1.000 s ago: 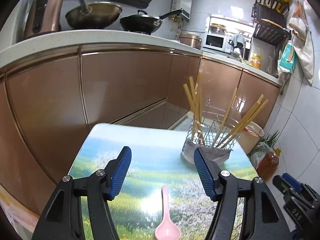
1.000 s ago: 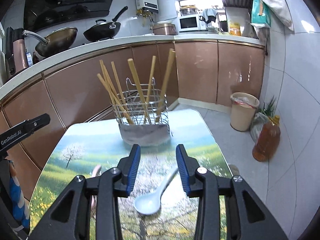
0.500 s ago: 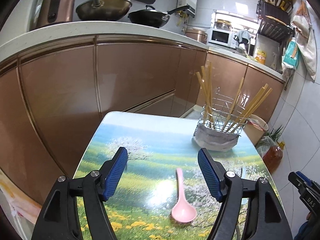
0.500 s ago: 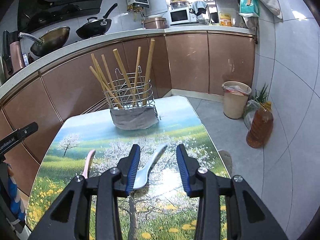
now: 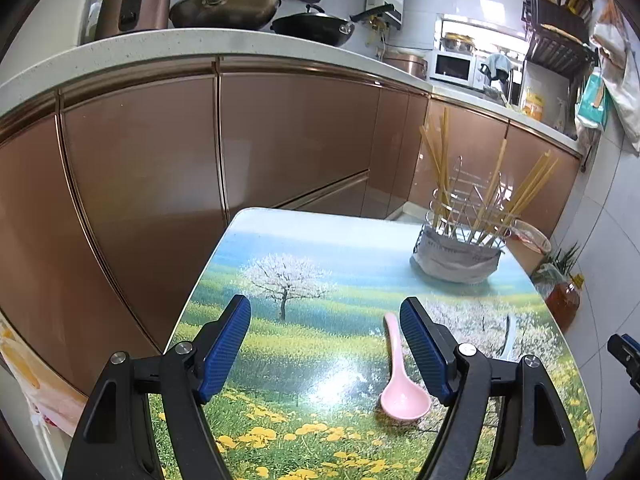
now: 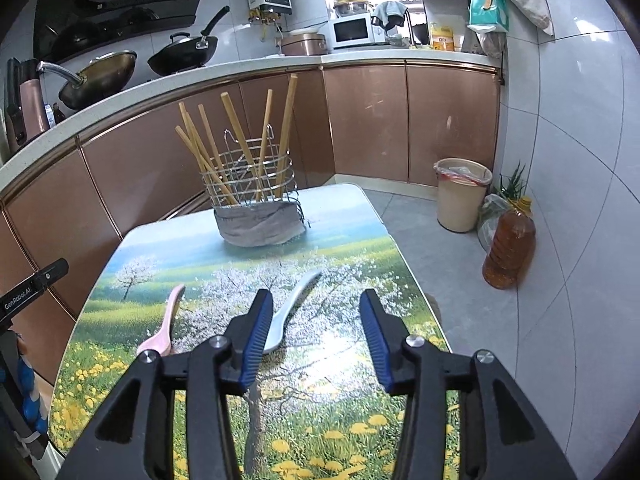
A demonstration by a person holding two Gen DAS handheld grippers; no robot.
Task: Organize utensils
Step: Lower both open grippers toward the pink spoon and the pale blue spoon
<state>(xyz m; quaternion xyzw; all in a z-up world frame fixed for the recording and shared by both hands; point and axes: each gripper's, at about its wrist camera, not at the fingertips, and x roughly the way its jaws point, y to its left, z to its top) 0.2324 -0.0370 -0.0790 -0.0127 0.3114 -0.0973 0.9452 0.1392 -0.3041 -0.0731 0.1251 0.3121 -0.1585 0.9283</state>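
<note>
My left claw (image 5: 325, 344) and right claw (image 6: 316, 336) both gape wide, empty. The pale pink plastic spoon (image 5: 400, 384) lies by my left claw's right finger; the wire chopstick basket (image 6: 256, 200) stands at twelve o'clock.

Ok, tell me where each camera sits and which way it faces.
Left wrist: on the left claw, above the table's near left, facing the cabinets; its own open fingers show, pink spoon by the right one.
Right wrist: on the right claw, facing the chopstick basket; open fingers show, white spoon ahead.
Shared: pink spoon, basket, table.
</note>
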